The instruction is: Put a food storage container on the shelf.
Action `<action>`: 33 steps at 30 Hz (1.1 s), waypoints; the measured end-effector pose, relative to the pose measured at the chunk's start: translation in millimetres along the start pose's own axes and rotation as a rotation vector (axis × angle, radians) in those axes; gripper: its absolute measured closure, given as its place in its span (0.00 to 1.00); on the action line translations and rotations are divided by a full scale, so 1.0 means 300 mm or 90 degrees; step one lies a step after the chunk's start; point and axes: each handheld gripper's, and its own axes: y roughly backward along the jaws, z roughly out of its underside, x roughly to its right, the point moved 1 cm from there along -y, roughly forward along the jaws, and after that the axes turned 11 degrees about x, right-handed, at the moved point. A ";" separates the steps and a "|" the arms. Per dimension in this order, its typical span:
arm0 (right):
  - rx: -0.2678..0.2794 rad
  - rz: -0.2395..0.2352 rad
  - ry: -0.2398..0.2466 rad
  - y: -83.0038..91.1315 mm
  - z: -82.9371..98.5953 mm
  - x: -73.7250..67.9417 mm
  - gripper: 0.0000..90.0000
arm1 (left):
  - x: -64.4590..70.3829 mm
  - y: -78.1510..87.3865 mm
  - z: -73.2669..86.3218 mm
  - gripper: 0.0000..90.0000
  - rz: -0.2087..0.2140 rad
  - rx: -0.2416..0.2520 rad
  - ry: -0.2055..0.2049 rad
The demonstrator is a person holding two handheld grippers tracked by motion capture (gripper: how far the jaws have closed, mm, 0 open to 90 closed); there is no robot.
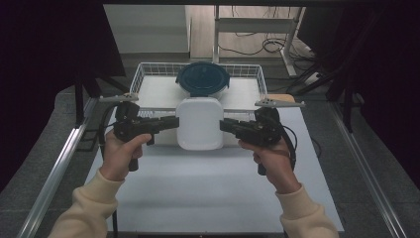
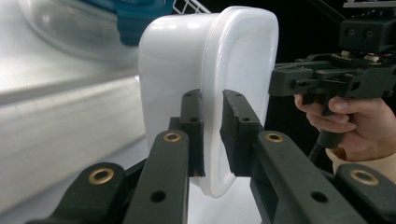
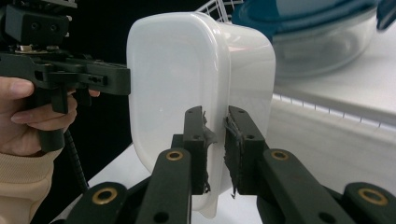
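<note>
Item: white plastic container (image 1: 199, 123), rectangular w/ rounded corners, held clear of the white table (image 1: 208, 193) just in front of the wire basket (image 1: 143, 74), between both grippers. L gripper (image 1: 173, 122) clamps the container's left rim, jaws closed on the lip w/ one pad each side (left gripper view (image 2: 212, 135)); R gripper (image 1: 224, 124) clamps the opposite rim the same way (right gripper view (image 3: 215, 140)). Also present: round glass bowl w/ dark blue lid (image 1: 202, 78), sitting in the basket directly behind the container, apart from it.
</note>
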 end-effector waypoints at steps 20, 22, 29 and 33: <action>0.026 -0.013 0.024 -0.034 -0.292 -0.019 0.88 | -0.013 -0.018 -0.286 0.88 0.019 0.029 -0.007; 0.028 -0.013 0.025 -0.042 -0.314 -0.014 0.88 | -0.022 -0.025 -0.313 0.88 0.020 0.029 -0.004; 0.021 -0.014 0.015 -0.077 -0.397 0.019 0.88 | -0.051 -0.055 -0.393 0.88 0.018 0.022 0.009; 0.016 -0.015 0.004 -0.098 -0.425 0.041 0.88 | -0.074 -0.074 -0.424 0.88 0.016 0.018 0.025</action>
